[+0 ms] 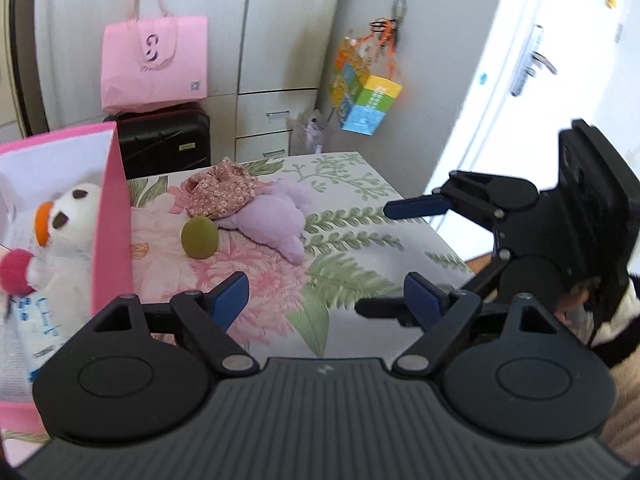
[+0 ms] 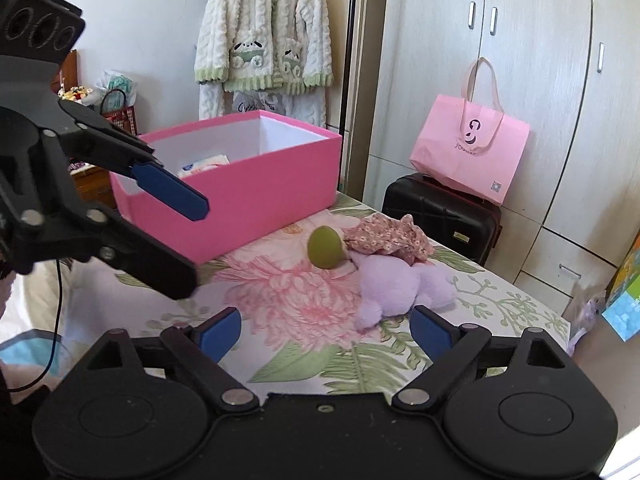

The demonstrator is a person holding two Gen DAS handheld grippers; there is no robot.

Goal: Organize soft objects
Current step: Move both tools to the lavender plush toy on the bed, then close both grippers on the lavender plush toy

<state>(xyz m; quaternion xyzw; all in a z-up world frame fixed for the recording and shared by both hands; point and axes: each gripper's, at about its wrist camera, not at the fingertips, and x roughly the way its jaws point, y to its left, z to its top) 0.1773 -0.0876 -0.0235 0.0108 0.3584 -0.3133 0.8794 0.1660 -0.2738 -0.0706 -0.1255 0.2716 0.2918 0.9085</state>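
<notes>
A purple plush toy (image 1: 276, 216) (image 2: 396, 284), a green soft ball (image 1: 199, 237) (image 2: 326, 247) and a floral pink cloth (image 1: 222, 192) (image 2: 388, 238) lie together on the floral-covered table (image 1: 352, 264) (image 2: 280, 300). A pink box (image 1: 112, 220) (image 2: 248, 192) on the left holds a white snowman plush (image 1: 68, 232) and a blue-and-white pack (image 1: 40, 332). My left gripper (image 1: 326, 300) is open and empty, above the table near the box. My right gripper (image 2: 326, 332) is open and empty, in front of the purple plush; it also shows in the left wrist view (image 1: 384, 256).
A black suitcase (image 1: 168, 140) (image 2: 440, 212) with a pink shopping bag (image 1: 154, 64) (image 2: 468, 152) on it stands behind the table by white wardrobes. A colourful box (image 1: 364, 96) hangs on the wall. A fleece robe (image 2: 264, 40) hangs behind the pink box.
</notes>
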